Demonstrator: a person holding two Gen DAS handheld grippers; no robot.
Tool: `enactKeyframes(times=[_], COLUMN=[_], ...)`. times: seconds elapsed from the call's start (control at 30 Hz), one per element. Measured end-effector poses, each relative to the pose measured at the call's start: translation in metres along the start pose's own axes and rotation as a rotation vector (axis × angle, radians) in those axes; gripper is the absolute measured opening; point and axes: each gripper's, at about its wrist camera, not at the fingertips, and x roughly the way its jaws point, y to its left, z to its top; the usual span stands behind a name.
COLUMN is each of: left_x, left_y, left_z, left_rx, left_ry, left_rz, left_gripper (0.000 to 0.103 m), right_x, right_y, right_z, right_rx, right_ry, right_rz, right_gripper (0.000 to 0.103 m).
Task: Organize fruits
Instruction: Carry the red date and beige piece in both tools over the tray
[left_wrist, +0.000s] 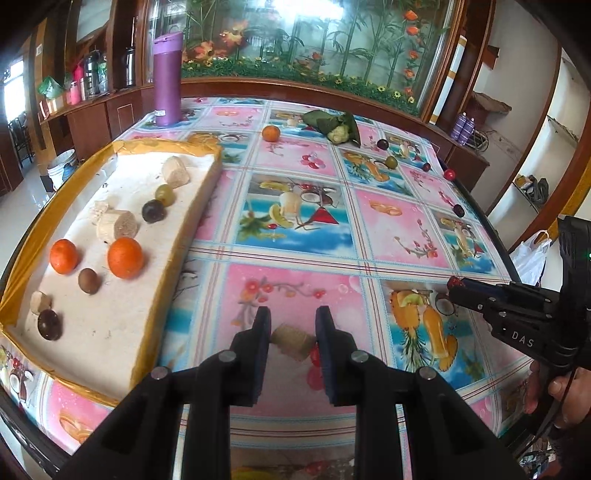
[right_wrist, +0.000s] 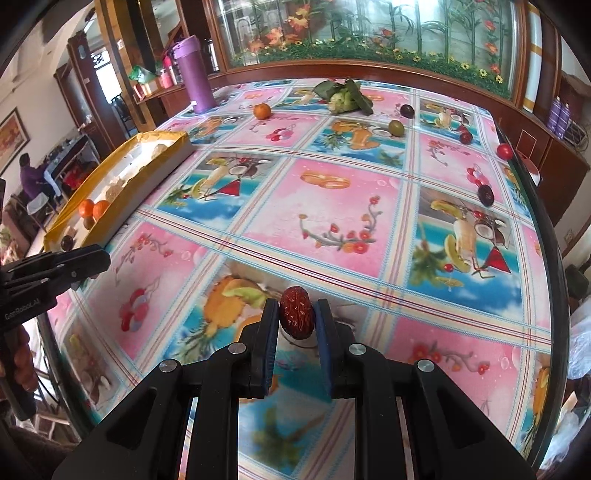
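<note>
My left gripper is shut on a short beige cylinder piece, held above the fruit-print tablecloth just right of the white tray. The yellow-rimmed tray holds two oranges, dark round fruits, a green grape and more beige pieces. My right gripper is shut on a wrinkled red date; in the left wrist view it shows at the right edge. The left gripper enters the right wrist view from the left, next to the tray.
Loose on the far table lie an orange, a leaf-wrapped cauliflower, a dark plum, a green fruit and small red and dark fruits near the right edge. A purple bottle stands at the back left. A person sits far left.
</note>
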Motion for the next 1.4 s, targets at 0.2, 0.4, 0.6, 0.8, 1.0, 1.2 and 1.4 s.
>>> enactKeyframes(times=[0.2, 0.4, 0.6, 0.8, 1.0, 1.2, 1.4], left_x=[-0.008, -0.015, -0.025, -0.034, -0.034, -0.027, -0.020], left_y=[0.024, 0.052, 0.093, 0.138, 0.169, 0.177, 0.180], left_z=[0.001, 0.003, 0.007, 0.009, 0.011, 0.013, 0.017], left_rx=[-0.037, -0.079, -0.132, -0.177, -0.206, -0.209, -0.213], left_ry=[-0.019, -0.036, -0.050, -0.058, -0.052, -0.048, -0.037], left_rz=[0.018, 0.046, 0.099, 0.164, 0.200, 0.194, 0.179], left_gripper=[0.027, 0.027, 0.027, 0.027, 0.027, 0.027, 0.027], right_x=[0.007, 0.013, 0.023, 0.040, 0.057, 0.079, 0.099], right_y=[0.025, 0.052, 0.087, 0.124, 0.158, 0.185, 0.205], right_z=[0.012, 0.031, 0.058, 0.085, 0.111, 0.128, 0.137], right_rx=[-0.040, -0.081, -0.141, -0.192, -0.228, -0.261, -0.302], right_ry=[0.000, -0.012, -0.029, -0.026, -0.025, -0.005, 0.019], right_rz=[0.006, 0.027, 0.073, 0.137, 0.185, 0.226, 0.237], right_gripper=[0.020, 0.020, 0.020, 0.019, 0.019, 0.019, 0.019])
